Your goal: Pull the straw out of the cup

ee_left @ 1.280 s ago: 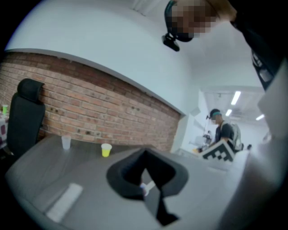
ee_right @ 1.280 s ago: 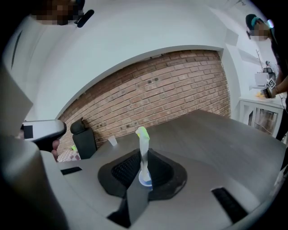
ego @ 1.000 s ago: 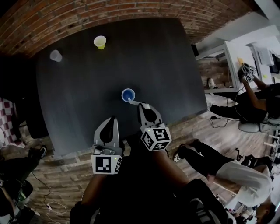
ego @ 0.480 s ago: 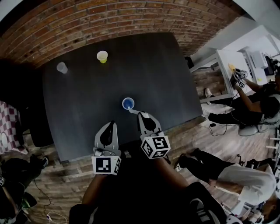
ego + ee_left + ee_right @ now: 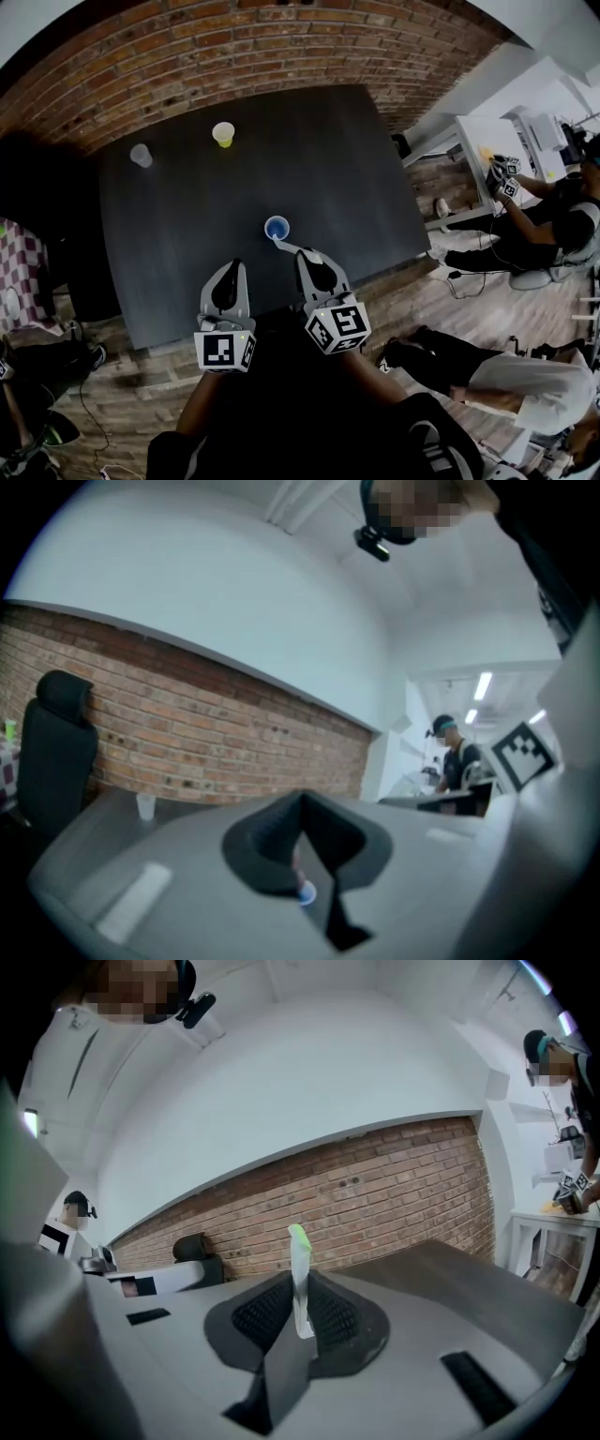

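Note:
A blue cup [image 5: 277, 228] stands upright on the dark table [image 5: 356, 169]. My right gripper [image 5: 302, 252] is shut on a white straw [image 5: 287, 247], just on the near side of the cup. In the right gripper view the straw [image 5: 299, 1274] stands upright between the pads, green tip on top, bottom end free, and my right gripper [image 5: 298, 1312] has no cup before it. My left gripper [image 5: 233, 267] hovers to the left, shut and holding nothing. The blue cup [image 5: 307, 893] peeks through the notch below the tips of my left gripper [image 5: 302, 803].
A yellow cup [image 5: 223, 134] and a clear cup [image 5: 141, 155] stand at the table's far side by the brick wall [image 5: 281, 47]. A black chair [image 5: 56, 752] is at the left. People sit near a white desk [image 5: 478, 155] on the right.
My right gripper has risen with the straw, whose end has come back from inside the cup to beside its near rim. My left gripper has hardly shifted.

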`<state>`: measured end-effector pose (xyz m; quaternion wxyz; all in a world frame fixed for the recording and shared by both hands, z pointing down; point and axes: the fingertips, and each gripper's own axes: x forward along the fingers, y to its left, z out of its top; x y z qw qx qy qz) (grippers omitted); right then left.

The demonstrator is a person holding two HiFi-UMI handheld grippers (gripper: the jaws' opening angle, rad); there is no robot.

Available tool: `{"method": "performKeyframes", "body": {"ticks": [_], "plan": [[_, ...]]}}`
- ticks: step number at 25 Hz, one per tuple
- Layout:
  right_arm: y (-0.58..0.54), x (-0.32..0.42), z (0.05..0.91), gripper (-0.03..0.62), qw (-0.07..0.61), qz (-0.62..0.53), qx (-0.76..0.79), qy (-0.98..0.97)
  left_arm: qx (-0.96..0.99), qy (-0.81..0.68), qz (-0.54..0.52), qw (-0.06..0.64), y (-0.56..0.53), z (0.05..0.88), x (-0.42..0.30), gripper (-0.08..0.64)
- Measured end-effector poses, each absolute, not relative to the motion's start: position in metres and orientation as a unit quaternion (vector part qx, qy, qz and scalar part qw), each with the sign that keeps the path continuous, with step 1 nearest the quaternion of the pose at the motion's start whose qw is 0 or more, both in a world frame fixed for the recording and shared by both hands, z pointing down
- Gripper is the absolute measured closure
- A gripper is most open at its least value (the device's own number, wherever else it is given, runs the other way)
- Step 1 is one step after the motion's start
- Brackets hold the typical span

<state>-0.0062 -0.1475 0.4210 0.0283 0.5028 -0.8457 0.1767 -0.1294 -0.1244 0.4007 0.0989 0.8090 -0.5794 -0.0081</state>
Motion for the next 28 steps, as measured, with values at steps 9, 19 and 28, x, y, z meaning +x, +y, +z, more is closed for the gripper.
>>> {"method": "performKeyframes", "body": {"ticks": [9, 19, 28], "plan": [[-0.137, -0.008, 0.397, 0.548, 0.012, 0.157, 0.498, -0.853, 0.811, -0.577, -0.008, 0.096, -0.118, 0.398, -0.130, 0.561], [-0.131, -0.002, 0.395, 0.551, 0.016, 0.144, 0.503, -0.852, 0.815, -0.572, -0.006, 0.094, -0.111, 0.398, -0.123, 0.561], [-0.128, 0.002, 0.397, 0.551, 0.016, 0.146, 0.503, -0.852, 0.820, -0.566, -0.006, 0.091, -0.110, 0.396, -0.116, 0.561]]}}
